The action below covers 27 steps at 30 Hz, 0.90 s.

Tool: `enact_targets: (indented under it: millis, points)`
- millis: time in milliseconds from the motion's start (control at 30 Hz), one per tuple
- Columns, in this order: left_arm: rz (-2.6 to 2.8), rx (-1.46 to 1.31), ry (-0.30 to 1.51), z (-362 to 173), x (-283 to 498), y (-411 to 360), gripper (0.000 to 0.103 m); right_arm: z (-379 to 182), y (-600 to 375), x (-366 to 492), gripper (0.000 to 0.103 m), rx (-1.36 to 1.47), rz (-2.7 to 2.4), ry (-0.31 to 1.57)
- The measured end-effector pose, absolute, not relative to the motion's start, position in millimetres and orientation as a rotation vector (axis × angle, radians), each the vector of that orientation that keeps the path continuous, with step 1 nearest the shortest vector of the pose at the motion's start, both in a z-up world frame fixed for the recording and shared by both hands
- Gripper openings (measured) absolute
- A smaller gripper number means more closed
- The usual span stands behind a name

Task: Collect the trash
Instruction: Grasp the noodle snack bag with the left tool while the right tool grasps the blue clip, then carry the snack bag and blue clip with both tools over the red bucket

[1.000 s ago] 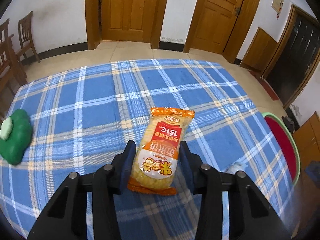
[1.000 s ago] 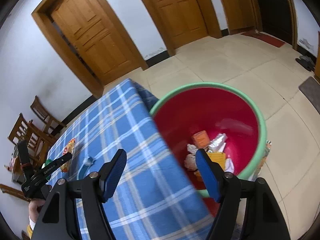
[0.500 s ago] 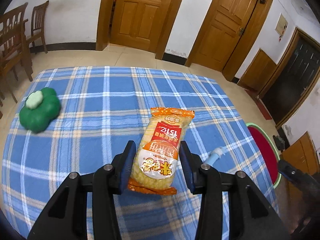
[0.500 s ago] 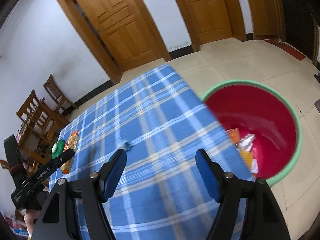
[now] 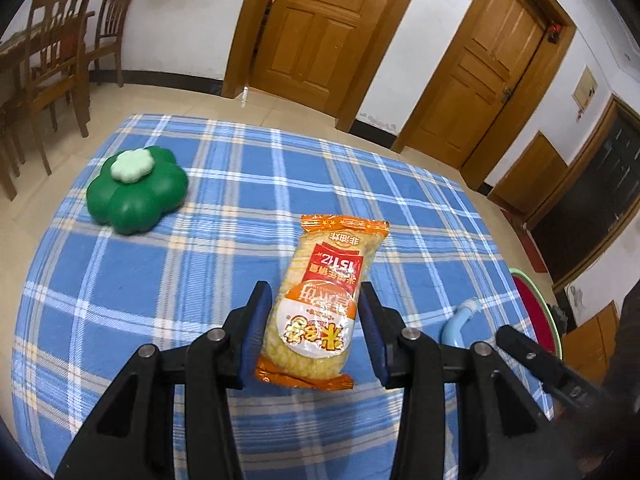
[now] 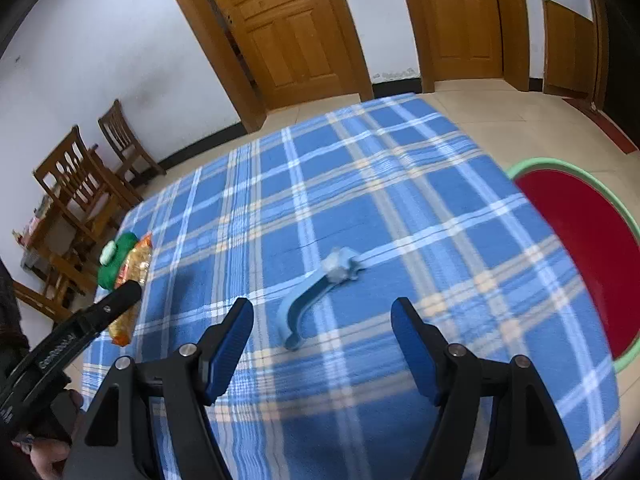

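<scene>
An orange and yellow snack packet hangs lengthwise between my left gripper's blue pads, which are shut on it above the blue plaid tablecloth. In the right wrist view the same packet shows at the far left. My right gripper stands open and empty over the table. A curved light-blue plastic piece lies on the cloth just ahead of its fingers, also visible as the blue piece in the left view. The red basin with a green rim sits on the floor past the table's right edge.
A green flower-shaped container lies on the cloth at the left. Wooden chairs stand beyond the table's left side, wooden doors along the back wall. A person's hand holds the left gripper's handle.
My right gripper has swung from above the red basin to over the table, bringing the blue piece in front of it. The left gripper has shifted with the packet still clamped.
</scene>
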State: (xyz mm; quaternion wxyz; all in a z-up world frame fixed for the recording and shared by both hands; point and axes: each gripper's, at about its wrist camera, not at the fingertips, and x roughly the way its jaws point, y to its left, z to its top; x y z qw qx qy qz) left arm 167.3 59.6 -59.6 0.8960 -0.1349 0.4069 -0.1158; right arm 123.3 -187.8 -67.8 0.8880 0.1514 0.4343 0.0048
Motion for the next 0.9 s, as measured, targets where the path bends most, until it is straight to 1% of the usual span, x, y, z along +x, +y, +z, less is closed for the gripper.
enact_targets:
  millis: [200,400,567,600,667,900]
  points:
    - [-0.225,-0.289,0.825,-67,169,68,0.044,-81,-170,138,0.073,0.258,-0.006,0.931]
    - [-0.226,-0.304,0.825,-76,174,73,0.044,-83,-160,144,0.061,0.209,-0.027,0.912]
    - [-0.240,-0.330,0.836,-79,175,77,0.044,-85,-151,145,0.036,0.144,-0.034,0.902]
    - [-0.239,-0.331,0.835,-79,175,78,0.044,-85,-151,144,0.033,0.137,-0.031,0.900]
    - [-0.235,-0.337,0.835,-80,174,79,0.044,-86,-153,143,0.018,0.139,-0.026,0.899]
    - [-0.233,-0.323,0.832,-81,173,76,0.044,-84,-163,137,0.017,0.179,0.026,0.902]
